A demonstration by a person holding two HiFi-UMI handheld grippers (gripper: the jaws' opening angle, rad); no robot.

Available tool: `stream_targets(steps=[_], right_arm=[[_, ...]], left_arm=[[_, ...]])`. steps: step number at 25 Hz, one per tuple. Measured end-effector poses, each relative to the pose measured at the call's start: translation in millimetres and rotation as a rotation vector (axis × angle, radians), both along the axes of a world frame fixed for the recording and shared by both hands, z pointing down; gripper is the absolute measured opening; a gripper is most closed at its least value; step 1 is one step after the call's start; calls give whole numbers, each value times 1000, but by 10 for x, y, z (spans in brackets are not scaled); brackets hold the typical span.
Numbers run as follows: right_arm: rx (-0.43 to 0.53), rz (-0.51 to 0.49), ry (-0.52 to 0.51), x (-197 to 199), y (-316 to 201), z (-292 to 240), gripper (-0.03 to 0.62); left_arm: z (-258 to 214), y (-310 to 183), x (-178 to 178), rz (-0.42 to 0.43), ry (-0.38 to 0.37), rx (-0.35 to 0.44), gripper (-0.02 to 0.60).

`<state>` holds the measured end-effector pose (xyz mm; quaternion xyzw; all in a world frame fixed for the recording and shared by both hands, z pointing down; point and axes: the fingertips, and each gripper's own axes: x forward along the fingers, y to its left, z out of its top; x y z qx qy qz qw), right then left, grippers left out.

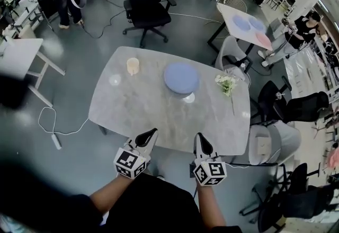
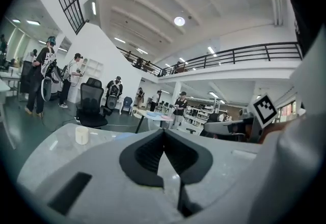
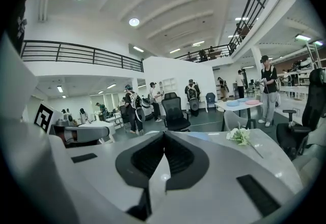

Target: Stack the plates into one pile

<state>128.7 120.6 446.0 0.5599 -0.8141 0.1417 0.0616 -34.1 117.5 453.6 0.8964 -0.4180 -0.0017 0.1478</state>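
A pile of pale blue plates [image 1: 180, 78] stands on the grey marble table [image 1: 132, 110], right of its middle. My left gripper [image 1: 153, 132] is shut and holds nothing; it hovers at the table's near edge. My right gripper [image 1: 198, 136] is beside it, also shut and empty. In the left gripper view the black pads [image 2: 147, 154] meet in a closed seam, with a sliver of the blue plates [image 2: 126, 136] beyond. In the right gripper view the pads [image 3: 178, 154] are pressed together, and the plates [image 3: 197, 136] show just past them.
A cream cup [image 1: 133, 65] and a small clear disc [image 1: 115, 80] sit on the table's far left. White flowers [image 1: 226, 83] lie at its right. A black office chair [image 1: 146, 2] stands beyond, and a second table [image 1: 233, 15] carries blue and pink plates. Chairs crowd the right side.
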Motion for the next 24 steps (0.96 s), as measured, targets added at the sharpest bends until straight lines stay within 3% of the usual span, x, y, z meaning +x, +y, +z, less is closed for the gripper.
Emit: stream_targets(steps=[9, 18, 24], right_arm=[[42, 4, 14, 623, 519, 39, 12], [78, 37, 26, 908, 438, -73, 12], [105, 83, 47, 1018, 260, -281, 12]], left_arm=[[48, 611, 583, -20, -30, 4, 15], [-120, 496, 720, 6, -43, 52, 15], [-239, 298, 631, 48, -51, 63, 15]])
